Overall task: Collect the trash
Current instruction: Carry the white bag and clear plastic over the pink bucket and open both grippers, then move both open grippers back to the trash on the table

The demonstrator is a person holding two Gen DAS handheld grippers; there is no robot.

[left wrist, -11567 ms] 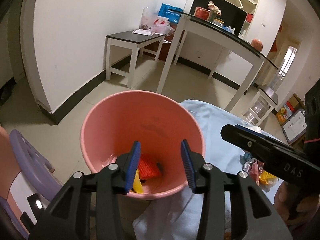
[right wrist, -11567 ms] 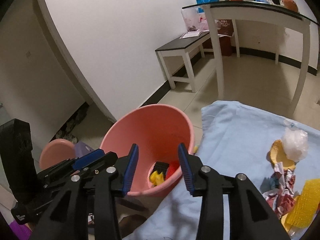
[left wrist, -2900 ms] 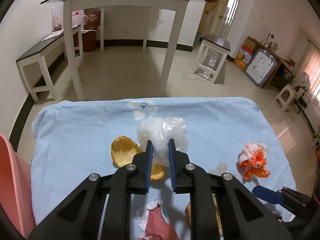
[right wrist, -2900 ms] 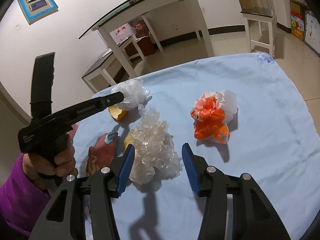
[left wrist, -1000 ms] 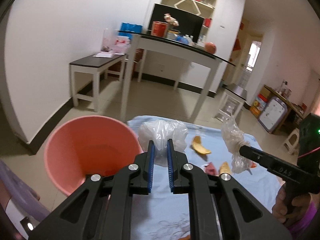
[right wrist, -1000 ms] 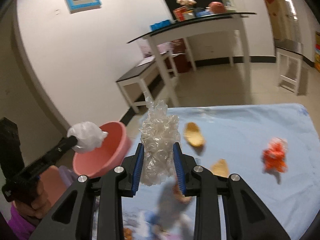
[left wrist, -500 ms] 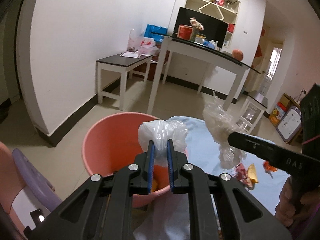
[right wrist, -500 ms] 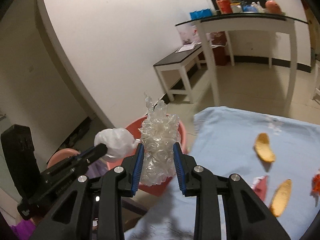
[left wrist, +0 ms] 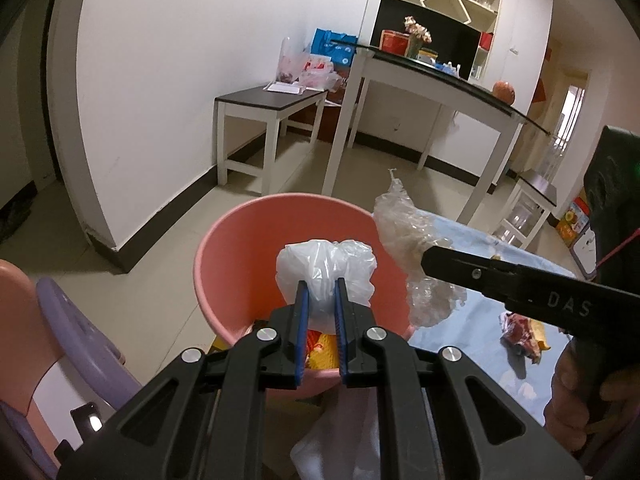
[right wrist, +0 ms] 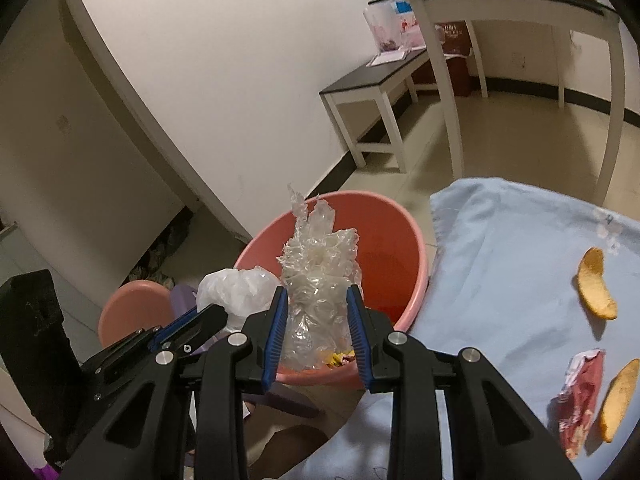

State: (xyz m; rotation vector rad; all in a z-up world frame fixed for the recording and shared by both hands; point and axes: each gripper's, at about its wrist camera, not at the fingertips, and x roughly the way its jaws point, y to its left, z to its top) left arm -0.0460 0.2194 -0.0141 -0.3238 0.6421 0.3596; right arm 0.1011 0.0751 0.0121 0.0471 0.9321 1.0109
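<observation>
A pink bucket (left wrist: 236,248) (right wrist: 400,248) stands on the floor beside the table's left edge, with yellow and red trash in its bottom. My left gripper (left wrist: 319,294) is shut on a white plastic bag (left wrist: 326,266) (right wrist: 236,290), held over the bucket's mouth. My right gripper (right wrist: 316,304) is shut on a crumpled clear plastic wrap (right wrist: 316,276) (left wrist: 404,240), held just above the bucket's near rim. In the left wrist view the right gripper (left wrist: 430,258) reaches in from the right.
A light blue cloth (right wrist: 500,264) covers the table, with two orange peels (right wrist: 596,284) (right wrist: 618,400) and a red wrapper (right wrist: 580,392) on it. A purple stool (left wrist: 76,336) and a pink one (right wrist: 128,308) stand left of the bucket. A white bench (left wrist: 264,116) and a tall table (left wrist: 432,84) lie beyond.
Both grippers have swung left from the table to the bucket, each carrying its piece of plastic. The bucket has grown larger and nearer in both views.
</observation>
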